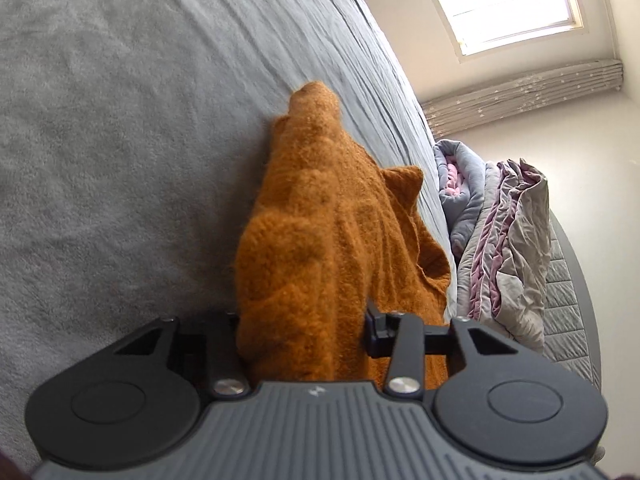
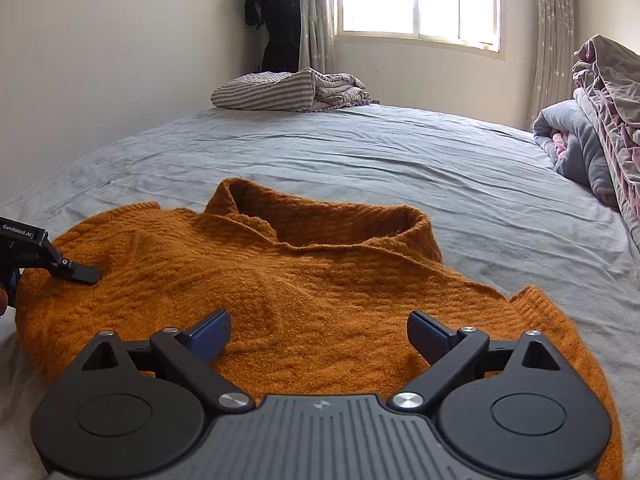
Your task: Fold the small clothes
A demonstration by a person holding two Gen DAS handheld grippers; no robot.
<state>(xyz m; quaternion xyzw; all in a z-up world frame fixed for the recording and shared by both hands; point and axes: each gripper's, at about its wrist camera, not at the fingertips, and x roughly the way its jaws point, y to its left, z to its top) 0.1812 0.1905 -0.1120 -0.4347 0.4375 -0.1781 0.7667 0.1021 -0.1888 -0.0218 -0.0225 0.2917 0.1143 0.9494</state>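
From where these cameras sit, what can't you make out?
- Left hand-held gripper fingertips: left wrist view, buried in the sweater.
- Sweater's near hem: right wrist view, behind the right hand-held gripper.
- Quilt: cut by the right edge.

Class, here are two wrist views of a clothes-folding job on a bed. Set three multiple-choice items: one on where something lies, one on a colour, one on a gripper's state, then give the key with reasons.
1. Where does the striped blanket lie?
A. At the bed's far end, below the window
B. On top of the sweater
C. On the floor

2. What colour is the sweater?
A. Grey
B. Orange-brown
C. Pink

3. How is the right gripper?
A. Shut on the sweater
B. Shut on the bedsheet
C. Open over the sweater

Key:
1 A: it sits bunched on the grey bedsheet near the window wall.
2 B: the knit is orange-brown in both views.
3 C: its fingers stand wide apart, with nothing pinched.
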